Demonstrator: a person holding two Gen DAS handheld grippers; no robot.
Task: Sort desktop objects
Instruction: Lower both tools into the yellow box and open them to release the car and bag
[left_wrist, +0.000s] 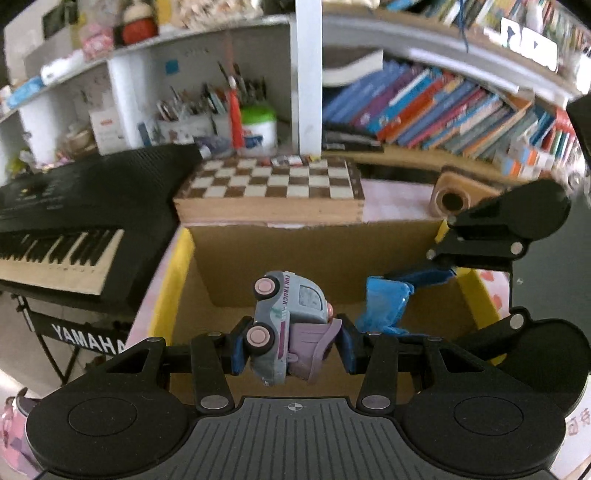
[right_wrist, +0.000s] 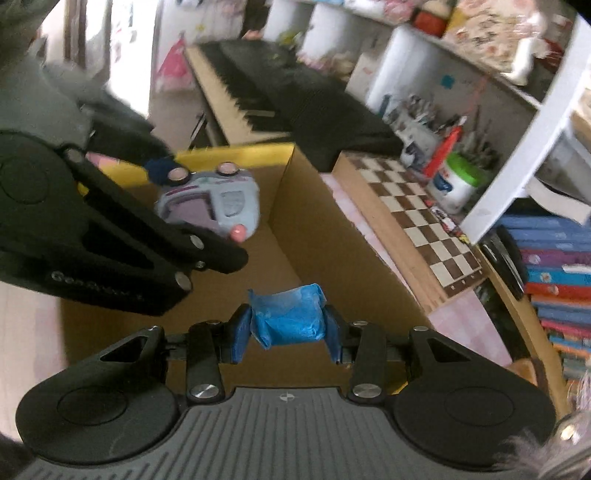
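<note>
**A:** What does the left wrist view give you?

**B:** I see a pink-patterned desk with an open cardboard box on it, yellow along its side rims. Beyond the box lies a chessboard; to the left stands a black keyboard marked Yamaha, and at the far side white shelves hold a pen pot, a green-lidded tub and leaning books. My left gripper tilts down over the box, its fingers narrowed onto a toy truck, grey-blue with pink wheels, turned on its side. To the right, the right gripper reaches in from the upper right holding a blue wrapped packet, also above the box.

**A:** And the right wrist view?

**B:** Same desk, blurred and slanted. The box opens below me, the chessboard to its right, the keyboard farther off, shelves and books on the right. My right gripper points down into the box, fingers closed tight on the packet. The left gripper comes in from the left, clamping the truck over the box's far-left corner. A grey sleeve shows behind it.
</note>
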